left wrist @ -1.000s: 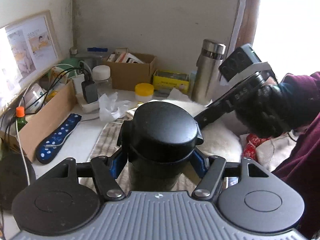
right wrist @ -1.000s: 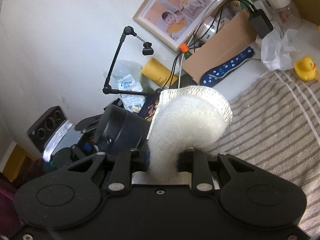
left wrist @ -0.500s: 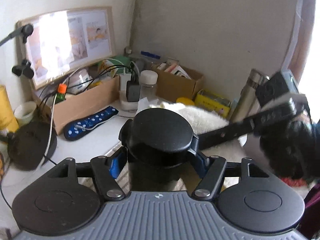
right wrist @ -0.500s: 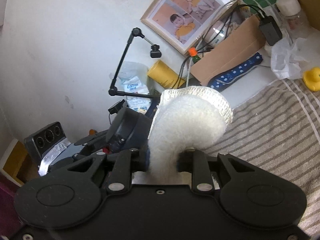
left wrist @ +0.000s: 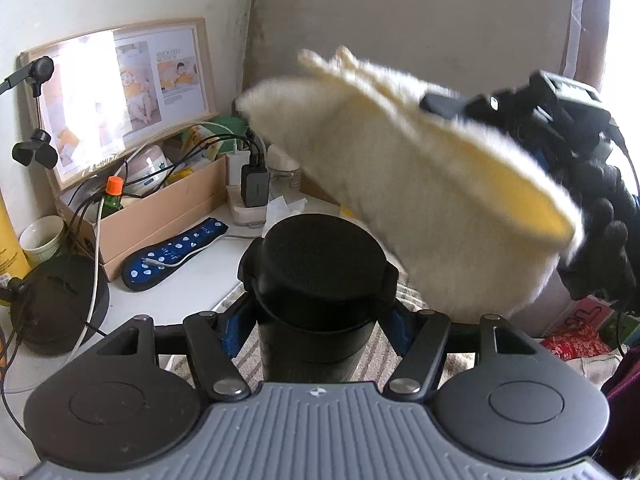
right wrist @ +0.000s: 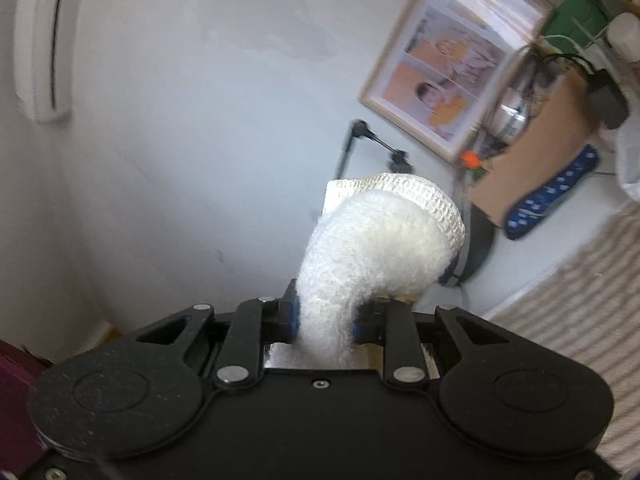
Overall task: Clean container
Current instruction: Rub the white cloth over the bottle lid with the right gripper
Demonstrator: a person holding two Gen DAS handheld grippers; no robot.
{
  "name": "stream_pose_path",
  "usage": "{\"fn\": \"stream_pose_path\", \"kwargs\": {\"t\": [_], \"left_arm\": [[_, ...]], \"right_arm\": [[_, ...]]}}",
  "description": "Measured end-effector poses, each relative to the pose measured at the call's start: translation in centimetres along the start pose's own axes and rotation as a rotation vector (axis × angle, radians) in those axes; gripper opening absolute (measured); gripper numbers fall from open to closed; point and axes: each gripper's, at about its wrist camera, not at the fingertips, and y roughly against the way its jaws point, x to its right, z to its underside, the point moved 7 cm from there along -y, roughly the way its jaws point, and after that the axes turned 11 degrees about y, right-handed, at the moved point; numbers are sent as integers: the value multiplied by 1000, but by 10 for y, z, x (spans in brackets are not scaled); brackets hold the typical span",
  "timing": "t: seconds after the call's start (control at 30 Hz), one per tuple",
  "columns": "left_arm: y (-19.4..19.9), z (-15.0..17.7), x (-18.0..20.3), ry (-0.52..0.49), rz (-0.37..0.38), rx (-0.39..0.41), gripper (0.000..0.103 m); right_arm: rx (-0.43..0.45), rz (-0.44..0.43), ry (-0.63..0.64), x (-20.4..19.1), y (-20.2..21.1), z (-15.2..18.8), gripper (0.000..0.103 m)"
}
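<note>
Black lidded container (left wrist: 316,280): lid closed, contents unseen, clamped upright in left claw (left wrist: 316,320). Right claw (right wrist: 326,322) pinches fluffy white cloth (right wrist: 376,236), raised above the container.

A lived-in home corner: framed baby photos (left wrist: 120,96), cluttered cardboard box (left wrist: 160,216), chargers (left wrist: 254,190).

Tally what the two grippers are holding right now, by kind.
Black lidded container, in the left gripper: 1
White fluffy cloth, in the right gripper: 1
Total: 2
</note>
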Motion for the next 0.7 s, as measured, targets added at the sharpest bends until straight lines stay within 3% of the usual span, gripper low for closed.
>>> {"fn": "stream_pose_path", "kwargs": {"t": [0.3, 0.7], "left_arm": [[2, 3, 0, -3, 5, 4, 65], [6, 5, 0, 2, -2, 8, 65]], "right_arm": [[-48, 66, -89, 34, -10, 25, 22], [-108, 105, -87, 47, -12, 35, 22]]}}
